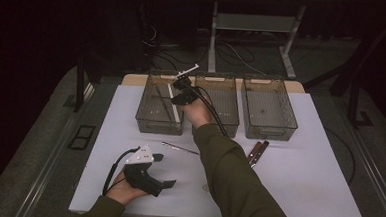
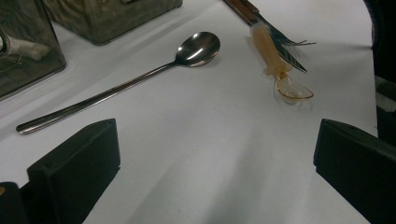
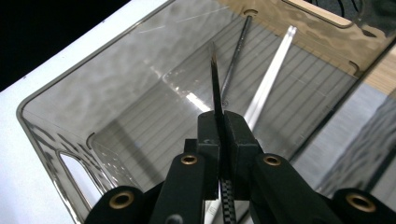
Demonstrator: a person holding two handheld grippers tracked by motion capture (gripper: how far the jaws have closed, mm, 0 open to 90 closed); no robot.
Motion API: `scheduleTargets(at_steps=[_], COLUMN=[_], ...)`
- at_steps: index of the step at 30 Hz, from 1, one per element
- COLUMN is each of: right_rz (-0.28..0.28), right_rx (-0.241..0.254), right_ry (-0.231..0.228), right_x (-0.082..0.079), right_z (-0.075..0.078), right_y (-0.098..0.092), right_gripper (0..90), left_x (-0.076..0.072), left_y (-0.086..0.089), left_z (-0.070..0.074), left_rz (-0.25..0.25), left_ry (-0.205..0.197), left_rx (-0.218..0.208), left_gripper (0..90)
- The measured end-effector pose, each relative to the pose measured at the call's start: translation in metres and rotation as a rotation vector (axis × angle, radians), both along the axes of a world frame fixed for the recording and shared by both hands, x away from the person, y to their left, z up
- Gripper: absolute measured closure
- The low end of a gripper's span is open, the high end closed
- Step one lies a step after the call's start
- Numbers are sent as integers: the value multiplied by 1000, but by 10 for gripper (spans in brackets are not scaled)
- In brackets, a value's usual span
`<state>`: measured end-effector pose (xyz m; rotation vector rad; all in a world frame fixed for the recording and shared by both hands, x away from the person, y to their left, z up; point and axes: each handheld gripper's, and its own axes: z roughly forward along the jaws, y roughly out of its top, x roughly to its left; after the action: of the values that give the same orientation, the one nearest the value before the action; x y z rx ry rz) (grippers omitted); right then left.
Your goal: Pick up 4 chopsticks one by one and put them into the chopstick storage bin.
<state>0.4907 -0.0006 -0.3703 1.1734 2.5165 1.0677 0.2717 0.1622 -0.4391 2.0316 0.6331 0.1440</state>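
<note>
Right gripper [image 3: 219, 135] clamps a thin dark knife [image 3: 215, 79] above the left bin [image 3: 42, 126]; left gripper [image 2: 215, 158] rests wide apart, empty.

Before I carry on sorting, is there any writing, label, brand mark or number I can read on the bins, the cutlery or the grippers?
None can be read.
Left bin: a small round moulded mark on its ribbed floor, too small to read.
Metal spoon, amber plastic spoon, fork: no marks visible.
Right gripper, shut on a thin dark utensil: no lettering.
Left gripper: plain grey plate, no text.
</note>
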Motion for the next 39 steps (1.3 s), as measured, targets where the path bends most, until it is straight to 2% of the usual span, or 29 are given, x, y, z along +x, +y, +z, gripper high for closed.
scheduleTargets(at_steps=[2, 4, 6, 8, 12, 15, 18, 24, 32, 34, 39], right_rz=[3, 15, 31, 36, 59, 73, 105, 159, 154, 153, 163], right_rx=[1, 37, 45, 48, 72, 91, 93, 89, 132, 155, 174], right_ry=[-14, -35, -35, -44, -26, -39, -31, -55, -64, -75, -91], right_x=[0, -1, -1, -2, -4, -8, -13, -29, -49, -55, -70], right_z=[0, 0, 2, 4, 9, 11, 13, 14, 11, 10, 9], right_y=[2, 4, 4, 3, -4, -9, -14, -27, -61, -72, -94], right_gripper=[841, 664, 607, 567, 510, 464, 430, 377, 341, 341, 329], left_x=[0, 0, 0, 0, 0, 0, 0, 0, 0, 0, 0], left_y=[0, 0, 0, 0, 0, 0, 0, 0, 0, 0, 3], left_z=[0, 0, 0, 0, 0, 0, 0, 0, 0, 0, -1], left_rz=[-1, -1, -1, -1, -3, -3, -4, -5, -5, -3, 8], left_ry=[0, -1, 0, 0, -1, -1, -3, -4, -5, -6, 0], left_rx=[0, -1, -1, -1, 3, 1, 3, 11, 17, 17, 16], left_gripper=[0, 0, 0, 0, 0, 0, 0, 0, 0, 0, 0])
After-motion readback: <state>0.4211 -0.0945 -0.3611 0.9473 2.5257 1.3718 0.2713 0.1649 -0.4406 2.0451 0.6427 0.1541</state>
